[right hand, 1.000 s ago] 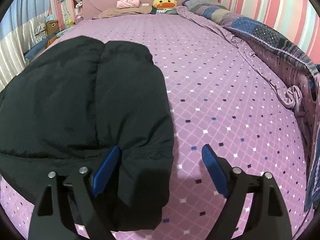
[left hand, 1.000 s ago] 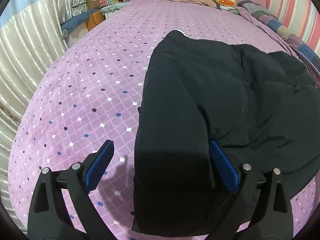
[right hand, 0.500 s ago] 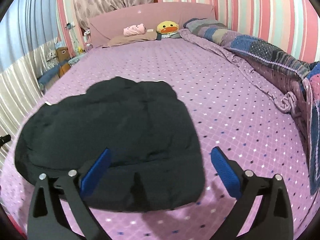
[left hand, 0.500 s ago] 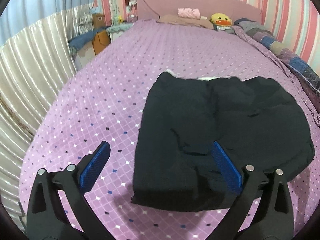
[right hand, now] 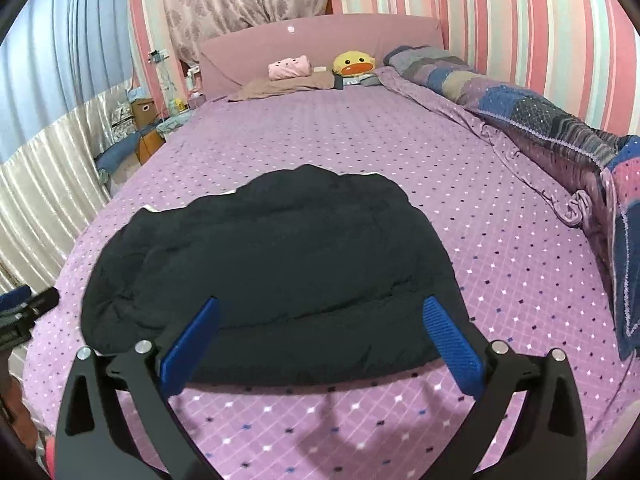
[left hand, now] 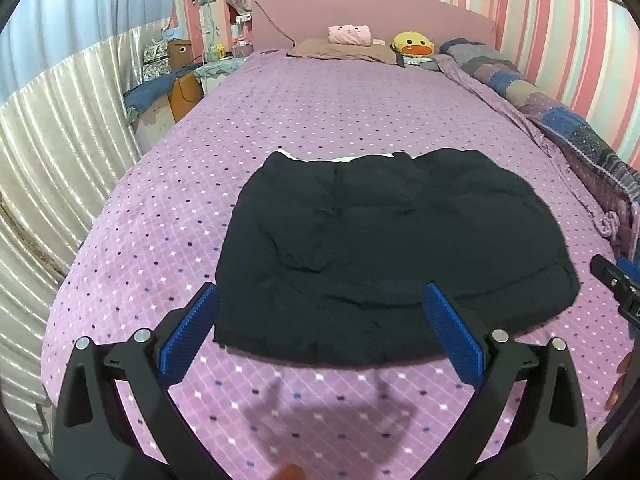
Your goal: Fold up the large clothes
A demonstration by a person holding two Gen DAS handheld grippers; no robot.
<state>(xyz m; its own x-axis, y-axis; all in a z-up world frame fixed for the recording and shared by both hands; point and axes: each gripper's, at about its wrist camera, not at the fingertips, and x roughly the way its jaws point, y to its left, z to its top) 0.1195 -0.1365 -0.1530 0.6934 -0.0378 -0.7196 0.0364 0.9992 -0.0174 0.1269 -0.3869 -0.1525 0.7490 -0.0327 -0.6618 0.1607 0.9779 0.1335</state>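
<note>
Over at the left of the bed [left hand: 320, 128] hung the pale pleated curtain [left hand: 52, 152], and past its far end a cardboard box [left hand: 179, 54] sat among the clutter beside the pink headboard [left hand: 372, 16]. The left tool [left hand: 320, 336] hovered above the near end of the bed, its blue pads [left hand: 188, 332] spread wide with nothing between them, clear of the cloth. Just beyond it, in the middle of the purple diamond-dotted bedspread [right hand: 500, 240], lay the black garment [left hand: 384, 248], a puffy dark piece folded into a rough rectangle, with a thin strip of white showing along the edge nearest the headboard. Its near hem lay just beyond the tools, and a shadow of the tools fell on the bare bedspread below that hem.

The right tool [right hand: 320, 336] stood beside the left one, above the garment's near right corner; its jaws had just been opening and stood wide apart, holding nothing, with the garment flat on the bed under them.

Against the headboard rested a brown pillow [right hand: 284, 85] with a small pink plush [right hand: 290, 67] on it, and to the right of that a yellow duck toy [right hand: 354, 63]. Along the right side of the bed, from the headboard towards the near end, ran a bunched patchwork quilt [right hand: 520, 108] against the pink striped wall [right hand: 540, 32].
</note>
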